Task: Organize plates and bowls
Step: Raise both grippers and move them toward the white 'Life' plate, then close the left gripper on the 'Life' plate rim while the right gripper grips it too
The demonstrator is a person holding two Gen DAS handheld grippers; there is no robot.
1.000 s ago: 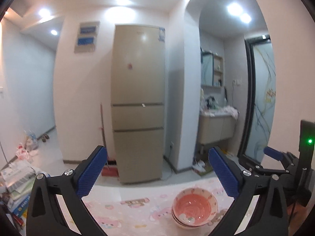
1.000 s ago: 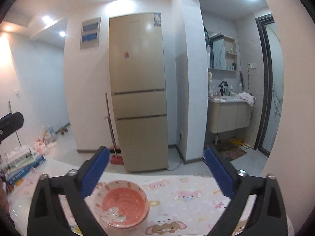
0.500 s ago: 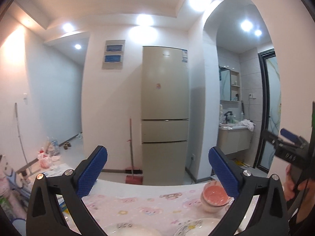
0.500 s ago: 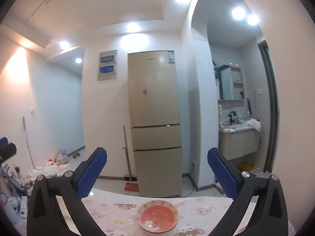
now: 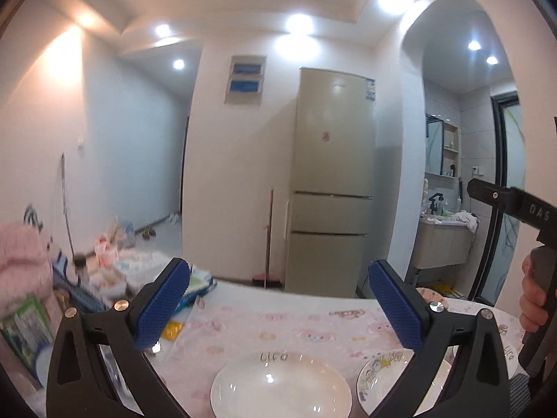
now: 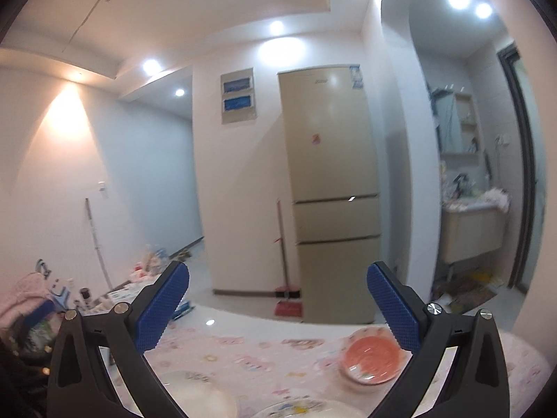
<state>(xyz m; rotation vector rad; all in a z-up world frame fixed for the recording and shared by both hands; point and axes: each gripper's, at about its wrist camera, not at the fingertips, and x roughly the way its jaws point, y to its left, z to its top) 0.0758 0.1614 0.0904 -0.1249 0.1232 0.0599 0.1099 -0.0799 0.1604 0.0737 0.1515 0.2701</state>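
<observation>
Left wrist view: left gripper [image 5: 278, 308] spread wide, empty, above white plate [image 5: 281, 388] on pink tablecloth [image 5: 278, 327]; patterned plate [image 5: 386, 371] just right of it. Right wrist view: right gripper [image 6: 277, 308] spread wide, empty; pink bowl [image 6: 372, 357] on the tablecloth by its right finger; fridge [image 6: 330, 191] behind.

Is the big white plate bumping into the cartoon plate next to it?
Apart. In the left wrist view, a strip of pink tablecloth shows between the white plate and the cartoon plate on its right.
</observation>
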